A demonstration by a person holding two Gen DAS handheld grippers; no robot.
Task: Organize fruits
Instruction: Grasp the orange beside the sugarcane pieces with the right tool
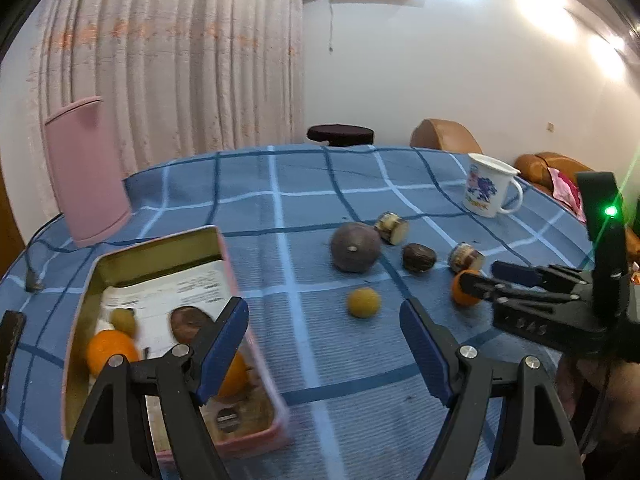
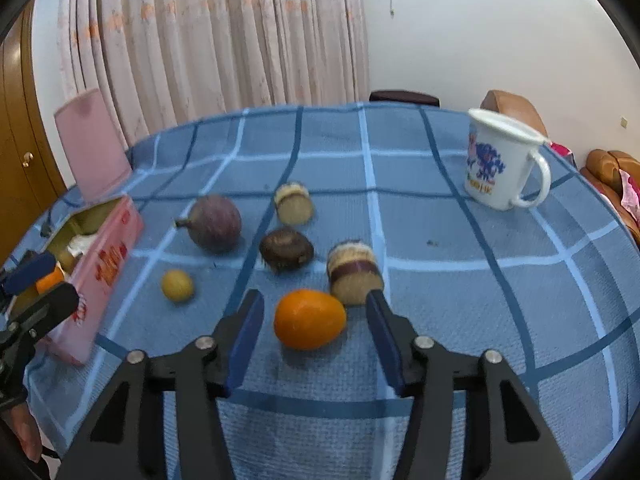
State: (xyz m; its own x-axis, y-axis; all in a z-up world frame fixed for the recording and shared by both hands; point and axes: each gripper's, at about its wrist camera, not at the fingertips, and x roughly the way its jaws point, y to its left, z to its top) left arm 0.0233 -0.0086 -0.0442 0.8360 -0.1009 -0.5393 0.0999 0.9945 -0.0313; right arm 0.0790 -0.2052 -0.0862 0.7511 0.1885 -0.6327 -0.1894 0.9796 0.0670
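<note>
your right gripper (image 2: 316, 334) sits low over the worktop (image 2: 460, 320) with the orange fruit (image 2: 309, 319) lying straight ahead between its two fingers (image 2: 248, 336), which stand released: there is a visible gap on each side of the fruit and neither pad touches it, so nothing is grasped yet. the fruit's long axis runs across the fingers, roughly from one pad toward the other and tilted a little, so a squeeze would probably meet its narrow ends; i judge you may want a slight roll of the wrist or a deeper reach so the pads land on its broader flanks. just beyond the right finger stands a cut banded piece (image 2: 354, 272), near enough that the finger could nudge it. your left gripper (image 1: 324, 344) is spread wide and empty, its left finger (image 1: 224, 344) hanging over the pink tin (image 1: 248, 438), where two orange fruits and some smaller pieces already lie; the small yellow fruit (image 1: 363, 302) sits ahead between its fingers, well short of them. the right hand is clearly the nearer one to the orange fruit, and the tin lies off to its left, past the left finger
</note>
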